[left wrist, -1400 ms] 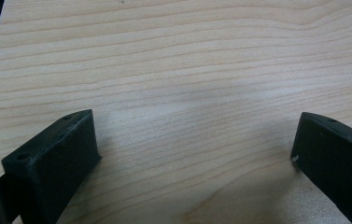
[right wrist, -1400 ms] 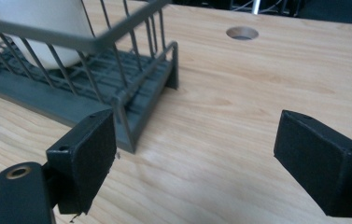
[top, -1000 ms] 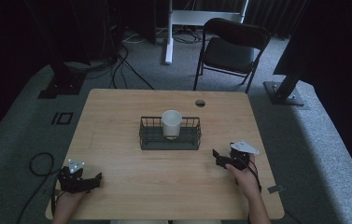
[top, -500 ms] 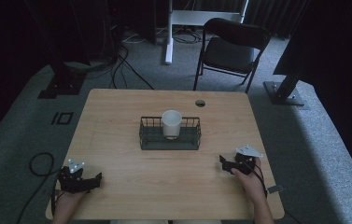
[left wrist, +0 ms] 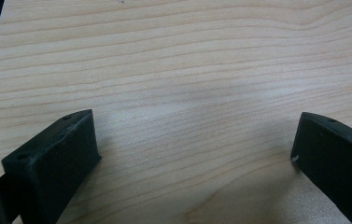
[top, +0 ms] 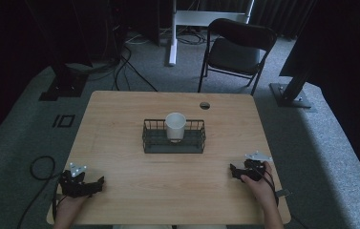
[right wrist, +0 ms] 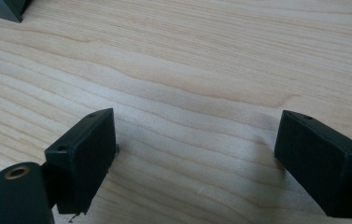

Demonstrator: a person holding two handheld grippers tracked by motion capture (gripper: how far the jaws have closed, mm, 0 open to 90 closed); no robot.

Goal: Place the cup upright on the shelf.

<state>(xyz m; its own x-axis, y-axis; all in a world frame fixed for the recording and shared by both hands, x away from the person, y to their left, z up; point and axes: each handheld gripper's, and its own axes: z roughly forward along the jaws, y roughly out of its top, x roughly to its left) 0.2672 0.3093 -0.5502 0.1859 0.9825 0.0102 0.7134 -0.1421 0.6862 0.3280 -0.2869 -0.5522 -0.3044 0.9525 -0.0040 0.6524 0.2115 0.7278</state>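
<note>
We work at a pale wooden table (top: 120, 119) in a dim room with grey carpet. Nearest us, both hands rest on the near edge: our left gripper (top: 81, 183) at about seven o'clock from the table's middle, our right gripper (top: 244, 172) at about four o'clock. Each has its jaws spread wide with nothing between them; in both gripper views bare wood grain lies between the black jaws. Further out, at the table's centre, stands a black wire basket (top: 151, 143), its long axis running left to right, with a white cup (top: 175, 126) upright inside it. From our right gripper the cup lies toward eleven o'clock, from the left toward one o'clock; we judge the right slightly nearer. Beyond the table stands a folding chair (top: 237, 50).
</note>
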